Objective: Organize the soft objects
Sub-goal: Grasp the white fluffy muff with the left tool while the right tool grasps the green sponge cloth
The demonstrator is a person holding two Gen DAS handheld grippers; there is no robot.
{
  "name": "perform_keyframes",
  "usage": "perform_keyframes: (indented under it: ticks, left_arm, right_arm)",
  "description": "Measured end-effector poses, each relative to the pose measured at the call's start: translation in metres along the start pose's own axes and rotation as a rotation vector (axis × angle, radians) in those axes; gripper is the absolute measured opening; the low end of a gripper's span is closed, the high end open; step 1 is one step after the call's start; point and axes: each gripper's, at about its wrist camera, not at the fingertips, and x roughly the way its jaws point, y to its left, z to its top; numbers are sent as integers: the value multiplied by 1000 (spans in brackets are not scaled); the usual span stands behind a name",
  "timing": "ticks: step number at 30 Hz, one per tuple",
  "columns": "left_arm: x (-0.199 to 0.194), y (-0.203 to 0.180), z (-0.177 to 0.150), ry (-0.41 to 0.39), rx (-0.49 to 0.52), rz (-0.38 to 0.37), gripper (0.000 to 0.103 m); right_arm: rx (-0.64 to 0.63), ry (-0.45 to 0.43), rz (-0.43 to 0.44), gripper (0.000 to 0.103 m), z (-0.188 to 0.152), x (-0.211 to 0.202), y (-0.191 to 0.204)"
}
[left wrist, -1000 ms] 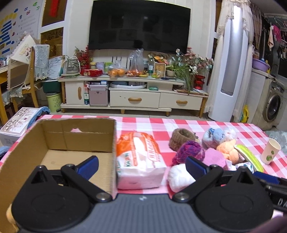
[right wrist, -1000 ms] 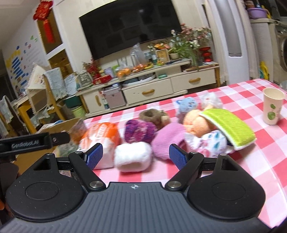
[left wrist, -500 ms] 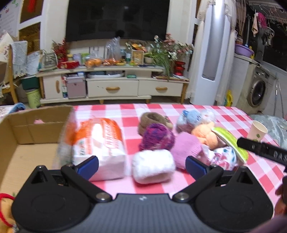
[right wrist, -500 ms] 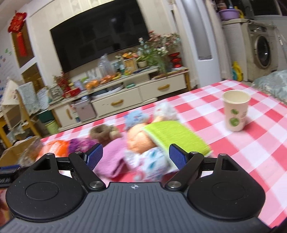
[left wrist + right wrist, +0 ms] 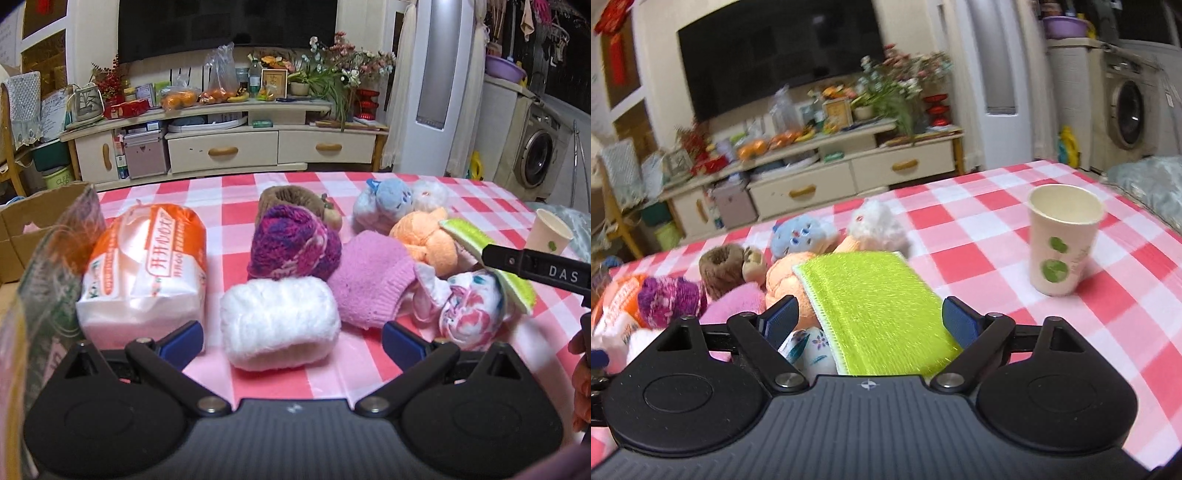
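Note:
Soft things lie in a heap on the red-checked table. In the left wrist view, my open left gripper [image 5: 291, 338] frames a white yarn ball [image 5: 279, 326], with a tissue pack [image 5: 146, 273] to its left, a purple yarn ball [image 5: 293, 245] behind and a pink sock [image 5: 371, 282] to its right. In the right wrist view, my open right gripper [image 5: 870, 319] straddles a green sponge cloth [image 5: 875, 306] that lies on an orange plush [image 5: 783, 275] and a floral cloth [image 5: 809, 349]. A blue plush [image 5: 796, 234] and a brown plush [image 5: 724, 267] lie behind.
A cardboard box [image 5: 22, 229] stands at the table's left end, with a blurred flap close to the left camera. A paper cup [image 5: 1062, 243] stands right of the heap. The right gripper's arm [image 5: 535, 271] crosses the left view's right side.
My left gripper has swung right from the box to the white yarn ball. My right gripper has swung right from the yarn balls to the green sponge cloth. Both stayed open.

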Motion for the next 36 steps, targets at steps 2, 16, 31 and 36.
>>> perform_keyframes:
  ticks: [2, 16, 31, 36]
  left_arm:
    - [8, -3, 0, 8, 3, 7, 102]
    - [47, -1, 2, 53, -44, 48, 94]
    - [49, 0, 4, 66, -68, 35, 54]
    - [42, 5, 4, 49, -83, 18, 43]
  right_arm:
    - [-43, 18, -2, 103, 1, 6, 1]
    - [-170, 48, -31, 96, 8, 11, 5]
    - [-222, 36, -96, 36, 1, 8, -9]
    - [-220, 6, -103, 33, 0, 0, -9]
